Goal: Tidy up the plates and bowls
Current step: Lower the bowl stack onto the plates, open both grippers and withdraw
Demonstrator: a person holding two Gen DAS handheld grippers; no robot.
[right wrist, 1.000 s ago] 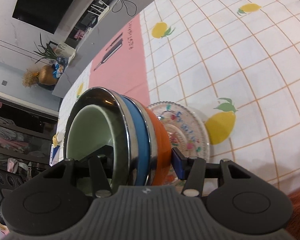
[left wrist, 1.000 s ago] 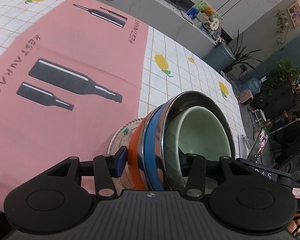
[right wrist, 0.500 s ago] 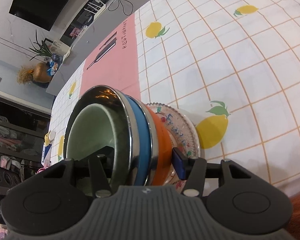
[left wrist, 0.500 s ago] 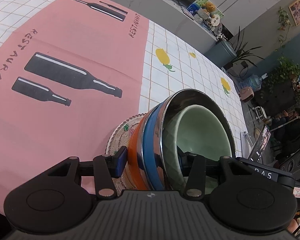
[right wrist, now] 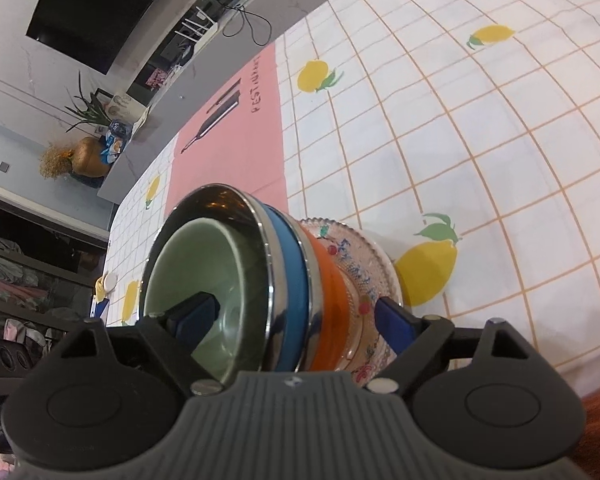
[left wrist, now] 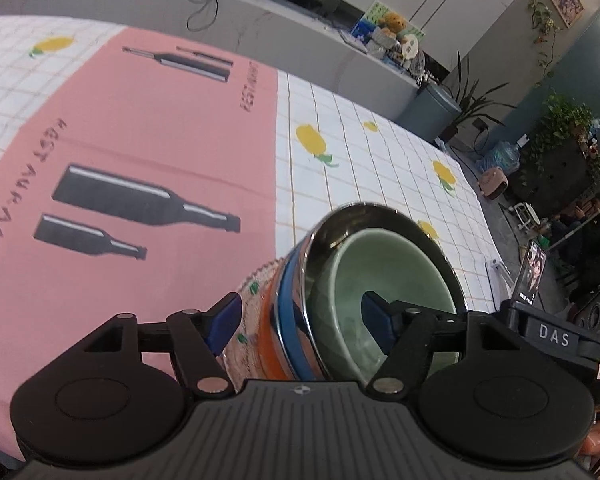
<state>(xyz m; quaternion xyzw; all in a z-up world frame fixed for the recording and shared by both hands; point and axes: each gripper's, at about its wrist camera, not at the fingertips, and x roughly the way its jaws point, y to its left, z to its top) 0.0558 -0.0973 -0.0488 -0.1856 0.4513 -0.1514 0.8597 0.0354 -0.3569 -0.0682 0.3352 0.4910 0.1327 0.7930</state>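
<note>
a nested stack sits on the checked lemon-print tablecloth (right wrist: 480,128), next to the edge of the pink mat (left wrist: 140,152) printed with black bottles. going left to right in the left wrist view: the left gripper (left wrist: 300,320) straddles the stack, its left blue pad beside the ribbed rim of the clear patterned glass plate (left wrist: 252,304) at the bottom, then the orange bowl (left wrist: 267,340), the blue bowl (left wrist: 290,320), the steel bowl (left wrist: 384,216) with its shiny rim, and the pale green bowl (left wrist: 380,272) nested innermost, with the gripper's right pad hanging inside that green bowl. the jaws have just been opening; they stand wide, the stack between them, and neither pad presses on it, so the tool is released. in the right wrist view the order runs the other way: the right gripper (right wrist: 296,320) has its left pad inside the pale green bowl (right wrist: 196,264), then the steel bowl (right wrist: 220,200), the blue bowl (right wrist: 296,256), the orange bowl (right wrist: 328,280), and the glass plate (right wrist: 364,256) with coloured print, its right pad just beside the plate's rim with a gap showing. these jaws too have just been opening and are released around the stack. the stack looks tipped in both views.
</note>
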